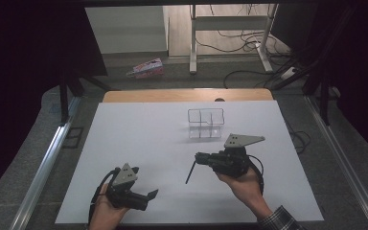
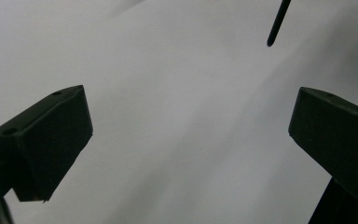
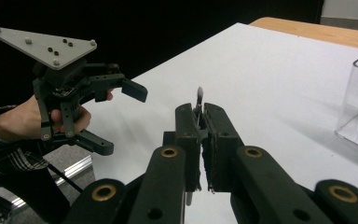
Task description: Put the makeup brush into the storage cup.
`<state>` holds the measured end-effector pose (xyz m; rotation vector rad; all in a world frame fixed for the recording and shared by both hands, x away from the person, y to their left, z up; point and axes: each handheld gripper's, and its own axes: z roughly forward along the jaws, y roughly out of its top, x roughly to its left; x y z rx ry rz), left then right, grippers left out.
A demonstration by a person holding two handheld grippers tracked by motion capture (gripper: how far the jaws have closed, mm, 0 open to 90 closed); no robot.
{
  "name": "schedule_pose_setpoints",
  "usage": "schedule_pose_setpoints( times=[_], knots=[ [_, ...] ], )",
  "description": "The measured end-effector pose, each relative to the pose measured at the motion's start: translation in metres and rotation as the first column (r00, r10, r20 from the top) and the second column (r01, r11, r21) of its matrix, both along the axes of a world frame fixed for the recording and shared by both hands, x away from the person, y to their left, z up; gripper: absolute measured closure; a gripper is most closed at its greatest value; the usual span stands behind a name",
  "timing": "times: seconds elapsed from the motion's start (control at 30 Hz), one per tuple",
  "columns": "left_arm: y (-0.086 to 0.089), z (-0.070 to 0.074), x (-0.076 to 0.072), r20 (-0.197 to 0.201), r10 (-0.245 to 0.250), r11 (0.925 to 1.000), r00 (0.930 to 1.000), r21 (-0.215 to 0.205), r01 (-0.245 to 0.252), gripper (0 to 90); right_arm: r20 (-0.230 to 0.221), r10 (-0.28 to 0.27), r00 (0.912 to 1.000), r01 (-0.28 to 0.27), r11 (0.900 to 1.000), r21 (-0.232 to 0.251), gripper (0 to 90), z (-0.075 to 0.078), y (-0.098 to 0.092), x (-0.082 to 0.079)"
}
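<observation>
The white desk point(image 1: 124, 143) lies bare between the two grippers and along its left side. A clear divided box point(image 1: 206, 123) stands as the lone obstacle, toward the far middle.

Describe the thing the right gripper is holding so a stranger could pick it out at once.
Start at the white table, where a clear divided box stands toward the far side. Nearer the person, the right gripper is shut on a thin dark pen-like stick. It slants down leftward, the scene's one slim rod.

Matt white table point(image 1: 139, 143), clear plastic organizer point(image 1: 206, 123)
</observation>
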<state>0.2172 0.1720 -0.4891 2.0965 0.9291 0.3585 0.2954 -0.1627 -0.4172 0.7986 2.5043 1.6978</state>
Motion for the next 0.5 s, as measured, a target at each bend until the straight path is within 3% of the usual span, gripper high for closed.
schedule_pose_setpoints(
  times=[0.13, 0.17, 0.5],
  knots=[
    [0.002, -0.001, 0.000, -0.006, 0.002, 0.9999, 1.0000, 0.015, -0.002, 0.2, 0.008, -0.004, 1.0000, 0.004, 1.000, -0.004, 85.0, 0.002, -0.001, 0.001],
    [0.004, -0.002, 0.000, -0.007, 0.002, 0.9993, 1.0000, 0.039, -0.002, 0.2, 0.012, -0.010, 0.9999, 0.010, 1.000, -0.005, 85.0, 0.004, -0.002, 0.003],
    [0.011, -0.002, -0.002, 0.003, 0.006, 0.9979, 1.0000, 0.065, -0.006, 0.8, 0.018, -0.043, 0.9989, 0.043, 0.999, -0.005, 85.0, 0.006, -0.007, 0.013]
  ],
)
